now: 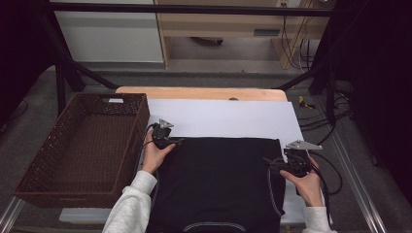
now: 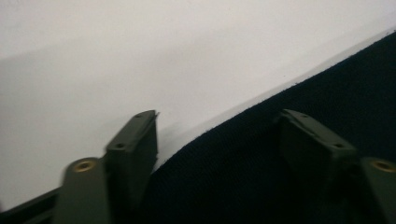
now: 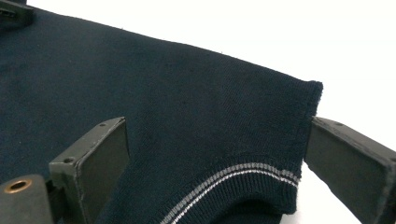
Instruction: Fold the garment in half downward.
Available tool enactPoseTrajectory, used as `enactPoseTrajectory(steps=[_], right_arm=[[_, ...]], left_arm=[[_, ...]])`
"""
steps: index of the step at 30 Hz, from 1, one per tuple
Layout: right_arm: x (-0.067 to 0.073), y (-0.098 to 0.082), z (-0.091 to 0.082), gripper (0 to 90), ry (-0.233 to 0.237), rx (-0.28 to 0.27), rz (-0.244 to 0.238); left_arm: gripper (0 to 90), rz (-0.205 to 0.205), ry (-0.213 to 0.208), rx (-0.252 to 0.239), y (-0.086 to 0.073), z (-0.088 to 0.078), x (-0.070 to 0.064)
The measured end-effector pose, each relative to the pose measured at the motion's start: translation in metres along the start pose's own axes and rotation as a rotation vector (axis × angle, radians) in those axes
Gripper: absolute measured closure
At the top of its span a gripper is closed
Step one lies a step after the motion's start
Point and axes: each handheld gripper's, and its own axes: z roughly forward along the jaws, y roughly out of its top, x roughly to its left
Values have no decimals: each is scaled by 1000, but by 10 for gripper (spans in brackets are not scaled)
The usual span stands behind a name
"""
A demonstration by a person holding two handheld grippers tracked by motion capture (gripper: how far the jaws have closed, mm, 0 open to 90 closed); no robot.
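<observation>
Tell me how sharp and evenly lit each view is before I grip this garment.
High view: dim, soft; the dark garment shows almost no weave, room edges fall to black. Left gripper view: blurred, both fingers smeared, white sheet shading grey toward the left. Right gripper view: sharpest, knit and grey stripe crisp, white sheet beyond nearly blown out.

Dark garment (image 1: 218,179): near edge cut off by the high view's bottom
Wicker basket (image 1: 34,170): near corner partly hidden behind a sleeve (image 1: 131,204)
Left gripper (image 2: 219,140): jaws blurred, grip unclear
</observation>
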Motion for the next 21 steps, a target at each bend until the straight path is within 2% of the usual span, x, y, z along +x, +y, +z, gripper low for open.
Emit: enactPoseTrajectory(steps=[4, 7, 13, 15, 21], right_arm=[[-3, 0, 0, 92, -8, 0, 11], [-6, 0, 0, 122, -17, -6, 20], [-15, 0, 4, 167, -44, 2, 45], [-18, 0, 8, 185, -59, 2, 46], [-29, 0, 21, 225, -94, 41, 51]], left_arm=[[399, 16, -3, 1, 0, -1, -2], [509, 28, -24, -1, -1, -2, -4], [669, 36, -64, -2, -2, -3, -6], [720, 49, -61, -5, -2, -3, -8], [755, 37, -78, -11, -4, -3, -8]])
